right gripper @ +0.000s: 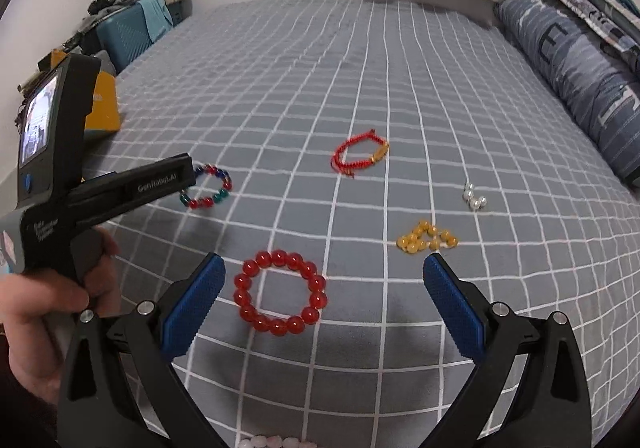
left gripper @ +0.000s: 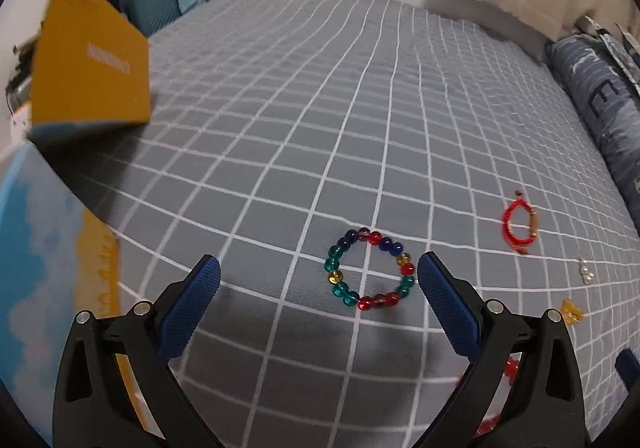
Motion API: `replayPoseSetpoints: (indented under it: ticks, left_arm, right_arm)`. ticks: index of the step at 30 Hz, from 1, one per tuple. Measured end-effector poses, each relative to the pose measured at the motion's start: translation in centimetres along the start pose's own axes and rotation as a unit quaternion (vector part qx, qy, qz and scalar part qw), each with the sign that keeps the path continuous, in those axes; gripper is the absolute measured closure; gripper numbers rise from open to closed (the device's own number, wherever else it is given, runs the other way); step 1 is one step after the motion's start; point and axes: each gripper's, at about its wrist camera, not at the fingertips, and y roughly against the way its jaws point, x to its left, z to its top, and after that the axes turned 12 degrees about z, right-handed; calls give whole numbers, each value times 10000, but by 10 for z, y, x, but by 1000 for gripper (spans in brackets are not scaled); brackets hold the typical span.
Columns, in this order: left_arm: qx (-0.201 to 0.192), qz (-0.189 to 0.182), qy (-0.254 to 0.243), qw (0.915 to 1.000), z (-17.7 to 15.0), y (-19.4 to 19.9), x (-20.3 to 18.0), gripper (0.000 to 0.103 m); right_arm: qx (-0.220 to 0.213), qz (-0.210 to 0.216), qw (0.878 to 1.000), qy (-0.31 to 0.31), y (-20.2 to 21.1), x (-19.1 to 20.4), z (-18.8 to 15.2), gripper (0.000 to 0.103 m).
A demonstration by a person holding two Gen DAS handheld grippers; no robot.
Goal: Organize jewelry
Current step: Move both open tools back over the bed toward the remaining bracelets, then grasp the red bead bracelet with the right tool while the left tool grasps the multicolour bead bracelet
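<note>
The left gripper (left gripper: 318,280) is held with jaws spread wide; the multicoloured bead bracelet (left gripper: 370,268) lies flat on the checked bedsheet (left gripper: 320,107), just ahead at one o'clock, touching neither pad. The right gripper (right gripper: 324,280) is likewise spread, with the red bead bracelet (right gripper: 280,294) at eleven o'clock. Each ring is judged nearest its own gripper; being round, neither has a long axis.

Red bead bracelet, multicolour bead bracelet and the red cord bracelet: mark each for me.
Red bead bracelet (right gripper: 319,282): right wrist view, bead on its right side.
Multicolour bead bracelet (left gripper: 333,264): left wrist view, teal bead on its left side.
Red cord bracelet (right gripper: 380,150): right wrist view, gold tube charm.
</note>
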Motion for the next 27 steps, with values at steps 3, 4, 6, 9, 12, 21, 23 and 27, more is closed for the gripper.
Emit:
replayPoseSetpoints:
  ticks: [3, 4, 6, 9, 12, 21, 23, 27]
  left_arm:
    - [98, -3, 6, 10000, -1, -14, 0, 7]
    - [106, 6, -12, 9999, -1, -18, -2, 7]
    - [100, 30, -9, 9999, -3, -23, -5, 6]
    - [274, -56, 30, 9996, -7, -36, -7, 7]
    - [261, 11, 10, 9997, -9, -44, -9, 7]
    - [321, 92, 123, 9994, -11, -53, -10, 12]
    - [299, 167, 162, 9993, -12, -53, -9, 19]
    - [265, 215, 151, 9993, -12, -51, -6, 37]
  right_arm:
    - [107, -18, 9999, -39, -11, -5, -4, 8]
    - [132, -19, 9999, -50, -14, -6, -5, 8]
    - [212, -23, 9997, -88, -22, -8, -7, 10]
    - [331, -20, 9994, -130, -33, -10, -10, 10]
    - [425, -15, 9990, -156, -41, -12, -13, 14]
    - [705, 72, 9971, -272, -59, -19, -18, 40]
    - [735, 47, 9969, -272, -61, -18, -19, 46]
    - [754, -3, 9968, -260, -62, -18, -20, 59]
